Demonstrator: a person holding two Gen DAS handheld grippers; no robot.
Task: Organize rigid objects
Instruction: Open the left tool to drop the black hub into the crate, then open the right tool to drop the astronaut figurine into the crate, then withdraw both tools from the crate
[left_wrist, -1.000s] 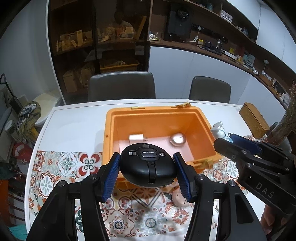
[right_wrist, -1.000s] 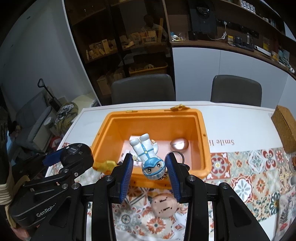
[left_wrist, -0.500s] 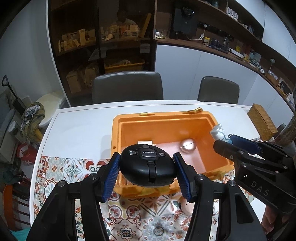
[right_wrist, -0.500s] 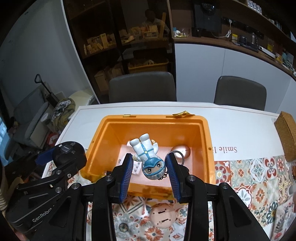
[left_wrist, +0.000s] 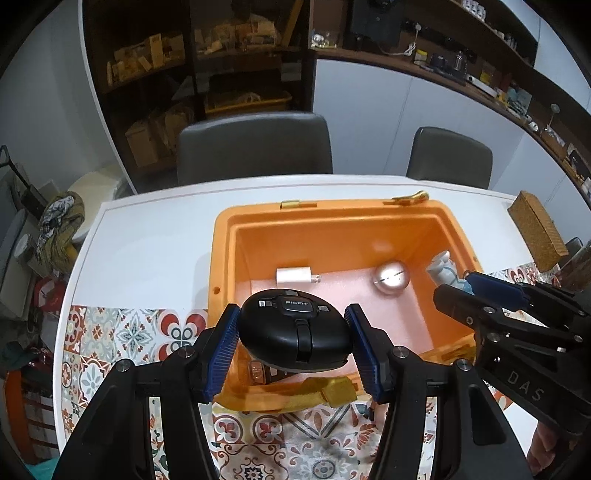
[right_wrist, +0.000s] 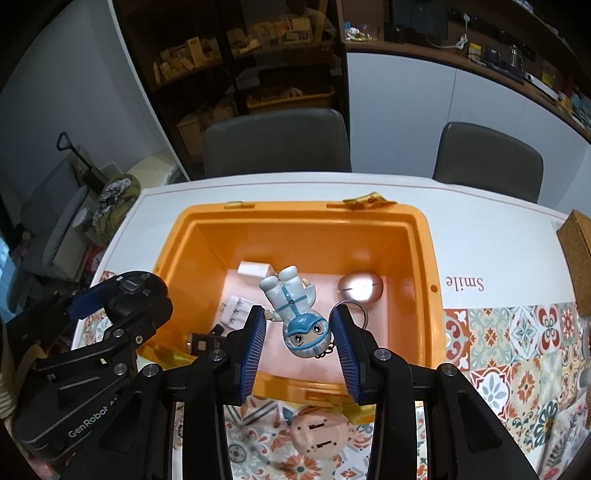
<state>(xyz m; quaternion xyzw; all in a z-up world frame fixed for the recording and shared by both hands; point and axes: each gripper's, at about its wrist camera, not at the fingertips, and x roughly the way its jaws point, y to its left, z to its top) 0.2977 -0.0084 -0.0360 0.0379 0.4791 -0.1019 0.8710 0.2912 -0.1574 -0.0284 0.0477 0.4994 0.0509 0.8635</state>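
Table (left_wrist: 147, 236), orange bin (left_wrist: 221, 258) | left tongs (left_wrist: 291, 341) clamp black device (left_wrist: 295, 334) | right tongs (right_wrist: 301, 338) clamp figurine (right_wrist: 295, 310)

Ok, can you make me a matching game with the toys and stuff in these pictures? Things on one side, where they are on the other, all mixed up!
Things:
1. black oval gadget
2. little astronaut figure
3. silver ball
4. pink round toy

Places:
A. lying on the floor of the orange bin
B. on the patterned cloth, in front of the bin
C. held in the left gripper
D. held head-down in the right gripper

Pairs: 1-C, 2-D, 3-A, 4-B
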